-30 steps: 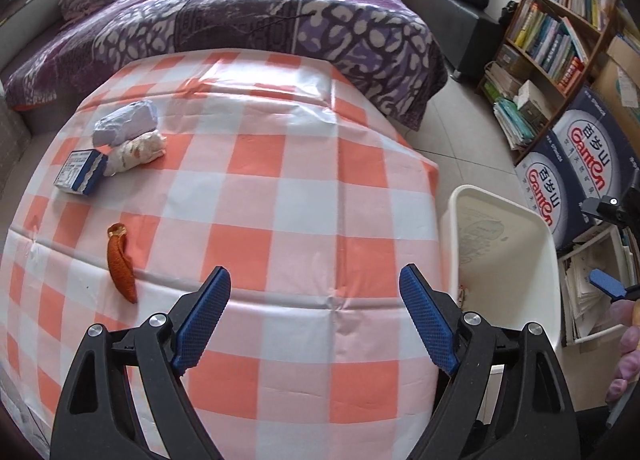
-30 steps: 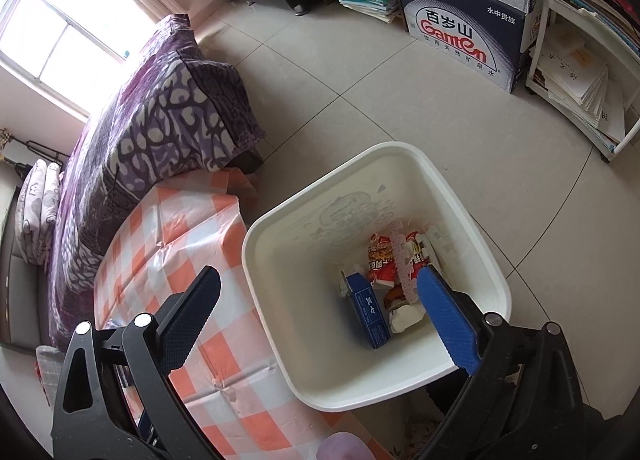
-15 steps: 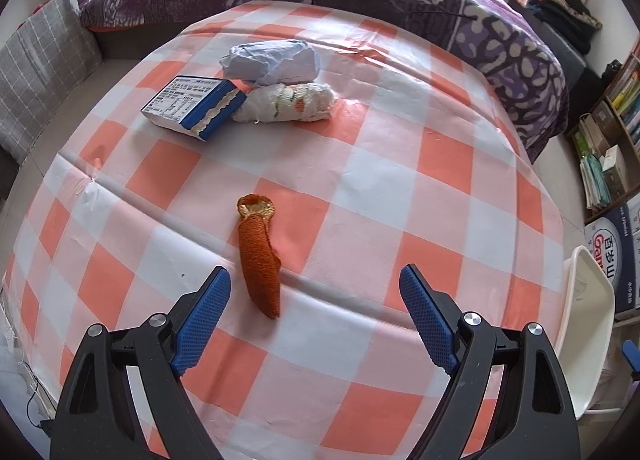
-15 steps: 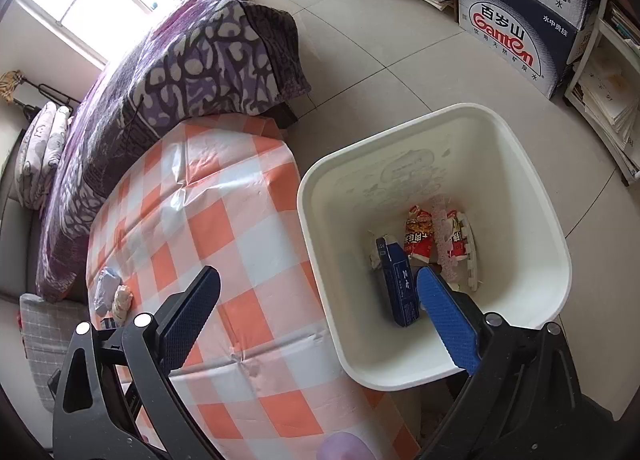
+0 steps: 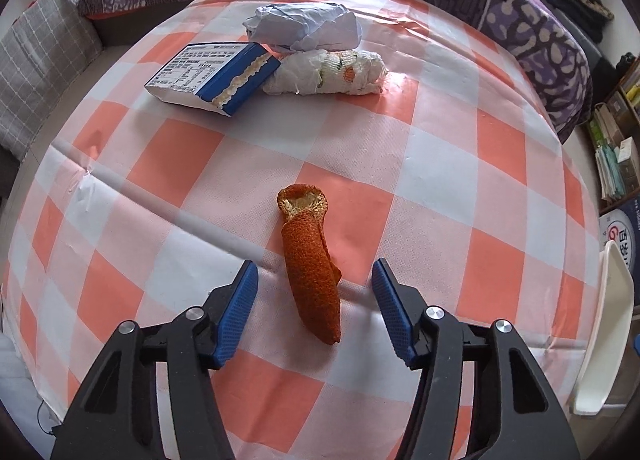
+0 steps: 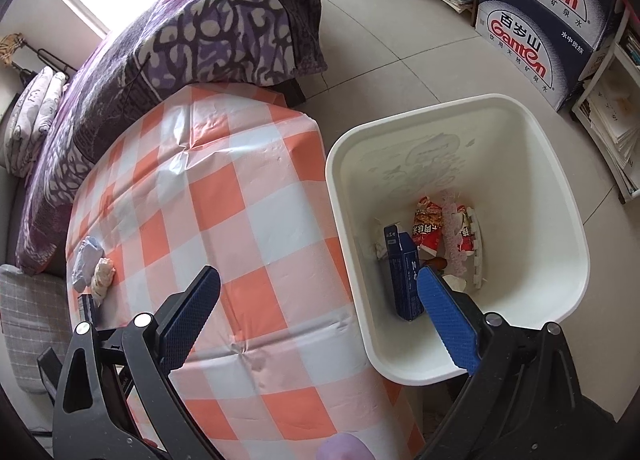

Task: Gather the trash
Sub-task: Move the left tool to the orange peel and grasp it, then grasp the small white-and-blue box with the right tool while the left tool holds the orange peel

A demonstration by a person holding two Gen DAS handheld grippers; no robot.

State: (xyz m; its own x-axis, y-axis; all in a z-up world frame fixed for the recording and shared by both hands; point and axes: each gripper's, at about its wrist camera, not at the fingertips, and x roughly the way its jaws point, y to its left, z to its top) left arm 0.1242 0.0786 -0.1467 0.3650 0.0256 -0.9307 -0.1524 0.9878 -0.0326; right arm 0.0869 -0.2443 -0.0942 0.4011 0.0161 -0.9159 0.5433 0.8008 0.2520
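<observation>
Left hand-held gripper [image 5: 316, 304] newly narrowed around untouched orange peel [image 5: 312, 280], carton [image 5: 212, 77] beyond.

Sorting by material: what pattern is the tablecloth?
Orange-and-white checks on the tablecloth; left wrist view shows it best.

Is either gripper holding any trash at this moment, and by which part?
Nothing is held. The left gripper has been closing around the orange peel, jaws clear of its lower half. The right gripper is open and empty.

Left gripper [image 5: 315, 288] jaws closing, unclamped.
</observation>
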